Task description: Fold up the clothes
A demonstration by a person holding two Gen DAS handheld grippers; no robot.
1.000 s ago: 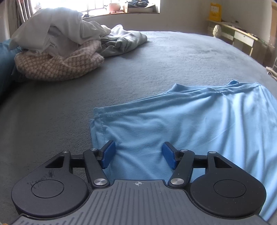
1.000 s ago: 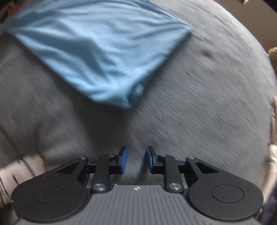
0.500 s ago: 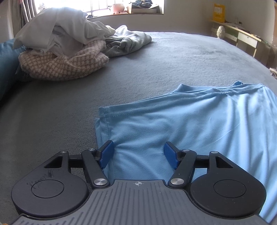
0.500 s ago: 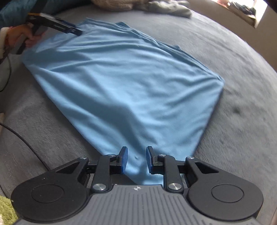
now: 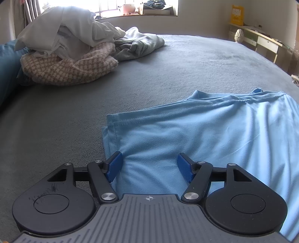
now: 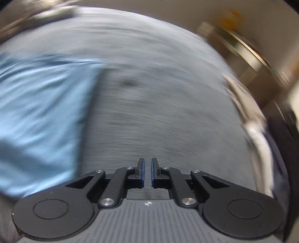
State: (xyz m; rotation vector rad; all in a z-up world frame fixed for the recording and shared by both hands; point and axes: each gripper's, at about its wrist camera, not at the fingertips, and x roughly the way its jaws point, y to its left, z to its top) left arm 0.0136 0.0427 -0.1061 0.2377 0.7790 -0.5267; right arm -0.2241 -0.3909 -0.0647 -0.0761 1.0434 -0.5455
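Your left gripper [image 5: 149,165] hovers with jaws apart over the light blue shirt's [image 5: 214,142] near-left corner, ready to pinch; your right gripper [image 6: 147,172] is closed, empty, above bare grey bedspread [image 6: 168,104].

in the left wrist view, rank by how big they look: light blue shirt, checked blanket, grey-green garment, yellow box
1. light blue shirt, nearest the camera, which inflates it
2. checked blanket
3. grey-green garment
4. yellow box, farthest away

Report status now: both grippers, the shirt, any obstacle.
Left gripper open over the shirt corner. Right gripper shut, empty, beside the shirt. Shirt flat on the bed. Clothes pile far off, no obstacle.
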